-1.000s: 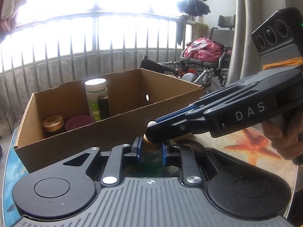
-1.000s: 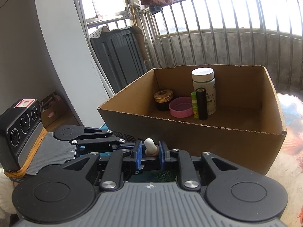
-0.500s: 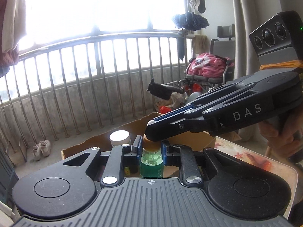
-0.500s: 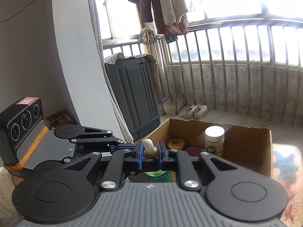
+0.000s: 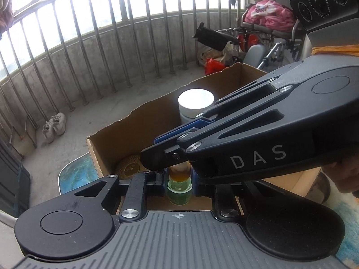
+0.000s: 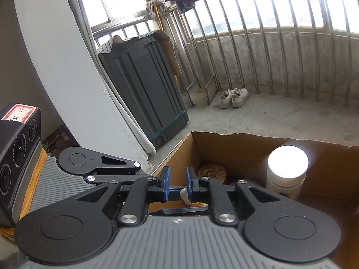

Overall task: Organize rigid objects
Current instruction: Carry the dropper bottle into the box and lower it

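A green bottle with an amber neck hangs over the near end of an open cardboard box, with my left gripper shut on its neck. My right gripper reaches in from the right and covers the bottle's top. In the right wrist view that gripper is shut, and the bottle's white tip shows low between the pads, against the right one. Inside the box stand a white-capped jar and a gold lid; both are in the right wrist view too, the jar and the lid.
The box sits on a table with a blue sea print. Beyond it lies a concrete balcony floor with white sneakers, a metal railing, a grey cabinet and a wheelchair with pink cloth. A hand holds the right tool.
Both grippers have carried the bottle up from in front of the box and forward over it. They now tilt down, so the views look into the box from above.
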Available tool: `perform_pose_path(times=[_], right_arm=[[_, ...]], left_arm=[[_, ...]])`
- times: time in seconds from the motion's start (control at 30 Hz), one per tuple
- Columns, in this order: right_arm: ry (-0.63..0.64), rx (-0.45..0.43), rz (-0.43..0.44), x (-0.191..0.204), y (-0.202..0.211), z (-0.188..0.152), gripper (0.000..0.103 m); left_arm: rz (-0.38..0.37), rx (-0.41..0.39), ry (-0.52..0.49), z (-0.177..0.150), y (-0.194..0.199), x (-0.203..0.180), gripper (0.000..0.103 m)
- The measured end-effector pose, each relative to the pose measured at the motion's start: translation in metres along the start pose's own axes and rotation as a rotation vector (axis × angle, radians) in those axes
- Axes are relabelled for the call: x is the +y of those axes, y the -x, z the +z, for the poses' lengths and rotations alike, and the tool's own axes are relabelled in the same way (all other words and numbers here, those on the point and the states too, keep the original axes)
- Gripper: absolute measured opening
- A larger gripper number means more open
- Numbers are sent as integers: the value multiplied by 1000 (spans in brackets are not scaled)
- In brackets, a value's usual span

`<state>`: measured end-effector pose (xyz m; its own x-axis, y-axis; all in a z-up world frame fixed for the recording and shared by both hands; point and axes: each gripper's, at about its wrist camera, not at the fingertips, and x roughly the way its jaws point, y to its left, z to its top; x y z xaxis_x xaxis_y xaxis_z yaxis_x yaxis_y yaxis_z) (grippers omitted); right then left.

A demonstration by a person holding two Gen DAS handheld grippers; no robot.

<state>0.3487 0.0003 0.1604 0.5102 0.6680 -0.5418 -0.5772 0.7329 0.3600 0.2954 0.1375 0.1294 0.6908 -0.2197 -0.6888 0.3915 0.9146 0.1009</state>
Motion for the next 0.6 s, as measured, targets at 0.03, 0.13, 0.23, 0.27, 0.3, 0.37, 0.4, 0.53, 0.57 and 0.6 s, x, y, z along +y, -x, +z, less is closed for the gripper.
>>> perform_pose_path(times=[0.03,0.13,0.23,0.27,0.3,0.37,0.4,0.53,0.57,0.6], right_arm=[[-4,3,-1,-3,-4,-2,17],[20,8,-26,-5,-11,-2,17],[28,18,-25,-5,-15,-1,17],[40,21,-35,-2,-18,0,17],[54,26,-46,0,-20,0,17],[78,18,-63,5,-22,-1,17],[84,10,-67,5,-21,-3,17],[50,18,-53,1,-23,-5,17],[47,10,-49,0,-22,-5,17],[47,13,-44,-1,-22,-5,17]], left_arm=[[5,8,-10,1,-3,0,19],[23,37,-45,0,-9,1,19],[35,61,-36,1,-15,4,19],[41,71,-44,2,-17,4,19],[48,77,-51,2,-18,4,19],[38,72,-43,1,-20,6,19],[33,79,-32,1,-21,7,19],[50,67,-40,0,-25,6,19],[55,63,-48,0,-25,6,19],[57,63,-56,0,-26,5,19]])
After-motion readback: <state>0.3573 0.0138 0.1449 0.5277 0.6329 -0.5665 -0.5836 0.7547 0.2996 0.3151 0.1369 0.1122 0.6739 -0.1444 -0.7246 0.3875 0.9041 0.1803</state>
